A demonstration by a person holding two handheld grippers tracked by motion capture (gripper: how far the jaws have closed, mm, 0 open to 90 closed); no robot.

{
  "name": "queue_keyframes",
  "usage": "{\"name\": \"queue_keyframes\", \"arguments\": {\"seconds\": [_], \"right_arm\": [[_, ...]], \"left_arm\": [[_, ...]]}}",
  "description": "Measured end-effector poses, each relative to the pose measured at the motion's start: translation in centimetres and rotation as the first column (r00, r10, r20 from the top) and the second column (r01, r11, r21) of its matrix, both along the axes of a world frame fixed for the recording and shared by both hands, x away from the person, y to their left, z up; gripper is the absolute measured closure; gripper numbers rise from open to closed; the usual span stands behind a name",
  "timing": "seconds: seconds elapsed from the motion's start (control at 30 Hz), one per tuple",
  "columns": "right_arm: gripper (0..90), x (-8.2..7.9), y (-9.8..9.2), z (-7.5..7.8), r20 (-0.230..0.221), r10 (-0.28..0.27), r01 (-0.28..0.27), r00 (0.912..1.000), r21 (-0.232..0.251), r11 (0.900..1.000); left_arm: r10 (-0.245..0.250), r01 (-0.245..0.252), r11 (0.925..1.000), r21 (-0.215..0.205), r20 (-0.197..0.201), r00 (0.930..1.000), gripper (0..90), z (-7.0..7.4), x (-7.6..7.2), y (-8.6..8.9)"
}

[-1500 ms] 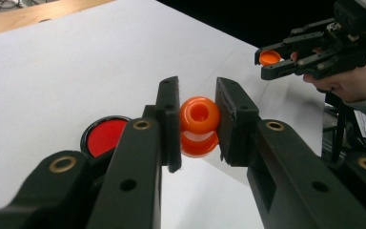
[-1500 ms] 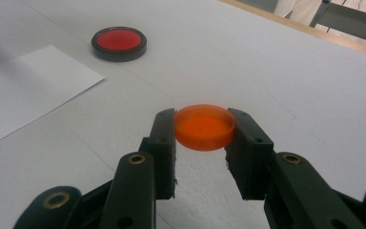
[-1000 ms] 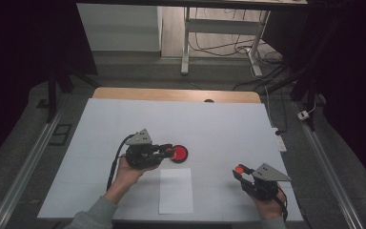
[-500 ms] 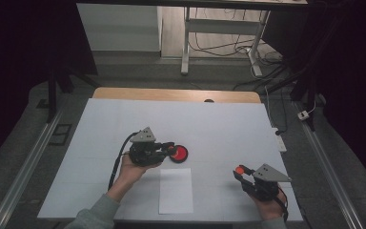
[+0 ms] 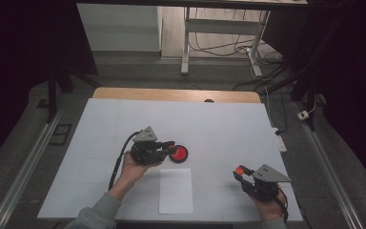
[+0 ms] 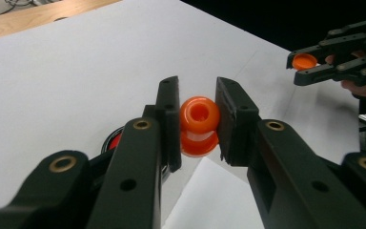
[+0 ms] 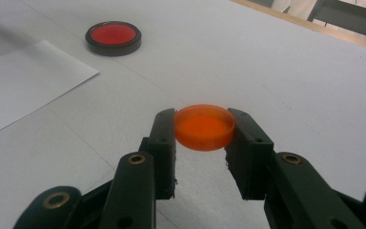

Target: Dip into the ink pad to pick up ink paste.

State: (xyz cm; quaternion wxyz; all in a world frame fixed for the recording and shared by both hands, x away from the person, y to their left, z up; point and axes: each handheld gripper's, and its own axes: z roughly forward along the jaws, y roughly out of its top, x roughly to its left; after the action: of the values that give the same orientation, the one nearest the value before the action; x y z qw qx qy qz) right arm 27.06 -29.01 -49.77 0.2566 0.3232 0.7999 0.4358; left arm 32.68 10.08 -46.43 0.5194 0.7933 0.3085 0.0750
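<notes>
Orange stamp handle [image 6: 199,125], a small waisted plastic piece with a round hollow top, sits clamped between the jaws of the left gripper [image 6: 198,119], held above the white table [image 5: 228,124] just beside the round black ink pad [image 5: 178,154] with its red centre. Well apart, the right gripper [image 7: 203,128] grips a flat orange cap [image 7: 204,127] by its rim. A blank white sheet of paper [image 5: 176,190] lies between the two. No brand, label or writing can be read on any of these.
</notes>
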Motion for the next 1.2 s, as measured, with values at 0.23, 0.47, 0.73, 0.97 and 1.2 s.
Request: {"name": "queue_keyframes", "arguments": {"seconds": [0.23,0.47,0.73,0.97,1.2], "right_arm": [[64.5,0.0,-0.1,-0.1,0.0,0.0,0.0,1.0,0.0,1.0],[64.5,0.0,-0.1,-0.1,0.003,-0.001,0.001,1.0,0.007,1.0],[64.5,0.1,-0.1,-0.2,-0.002,-0.005,0.005,1.0,0.017,1.0],[64.5,0.3,-0.1,-0.3,-0.007,-0.001,0.001,1.0,0.017,1.0],[64.5,0.3,-0.2,-0.2,-0.001,-0.002,0.002,1.0,0.018,1.0]], "left_arm": [[0.009,-0.009,0.9998,0.015,-0.003,1.0,72.2,-0.6,0.7,-0.2],[0.02,-0.02,0.9997,0.016,0.001,0.9998,72.1,-0.9,0.8,-0.5],[0.038,-0.038,0.9982,0.046,0.005,0.9993,72.1,-1.5,1.7,-1.1],[0.063,-0.061,0.9937,0.095,-0.022,0.9978,72.1,-2.4,3.5,-1.6],[0.077,-0.074,0.9931,0.092,-0.032,0.9966,72.1,-2.9,4.6,-2.1]]}}
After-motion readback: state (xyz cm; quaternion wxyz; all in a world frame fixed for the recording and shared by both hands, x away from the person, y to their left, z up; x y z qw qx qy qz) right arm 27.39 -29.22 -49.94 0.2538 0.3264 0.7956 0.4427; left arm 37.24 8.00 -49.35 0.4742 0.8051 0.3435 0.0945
